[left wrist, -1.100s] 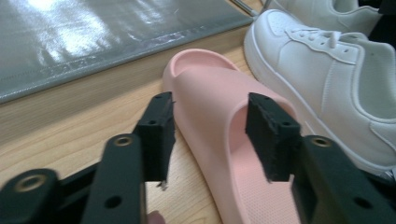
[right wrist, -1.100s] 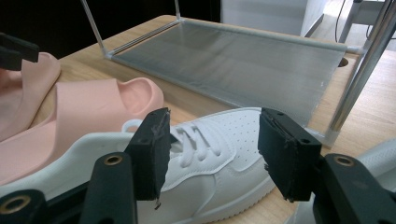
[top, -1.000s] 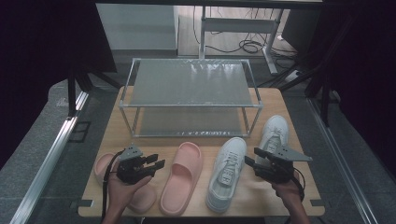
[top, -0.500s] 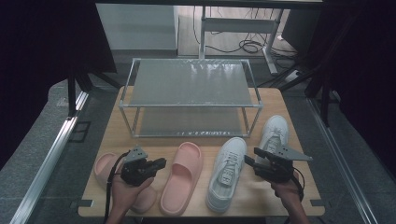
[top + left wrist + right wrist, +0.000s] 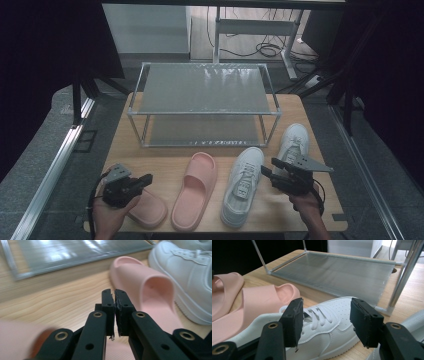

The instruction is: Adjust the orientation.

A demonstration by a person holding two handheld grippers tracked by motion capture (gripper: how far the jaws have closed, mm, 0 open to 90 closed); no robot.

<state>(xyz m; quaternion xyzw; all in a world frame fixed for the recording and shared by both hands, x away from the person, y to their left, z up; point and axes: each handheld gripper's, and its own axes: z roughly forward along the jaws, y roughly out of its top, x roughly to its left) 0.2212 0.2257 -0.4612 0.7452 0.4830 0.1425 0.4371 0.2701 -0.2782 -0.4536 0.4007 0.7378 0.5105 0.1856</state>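
Across the lower half of the high view, four items of footwear are laid out on the wooden table [image 5: 170, 160] in front of a two-tier metal rack [image 5: 202, 102]: two pink slides and two white sneakers. At lower left, the left gripper [image 5: 146, 179] is held over the outer pink slide [image 5: 147, 210]. Its jaws have just been closing, and in the left gripper view they are seen all but shut [image 5: 115, 296], with no part of a slide identified between the pads. The second pink slide [image 5: 147, 290] lies just beyond the tips, at centre right of that view.

At lower right of the high view, the right gripper [image 5: 266, 172] is held beside the nearer white sneaker [image 5: 242, 185]. In the right gripper view its jaws stand wide apart [image 5: 325, 315] above the laced upper [image 5: 324, 317], gripping nothing. The farther white sneaker [image 5: 295, 142] lies at the right table edge.

Risks noted: with the left jaws shut on nothing, any lift from here would come away empty; re-opening is judged necessary first. A soft slide pinched at a thin edge may fold and slip. The sneaker, if taken by laces alone, may swing and strike the rack frame.
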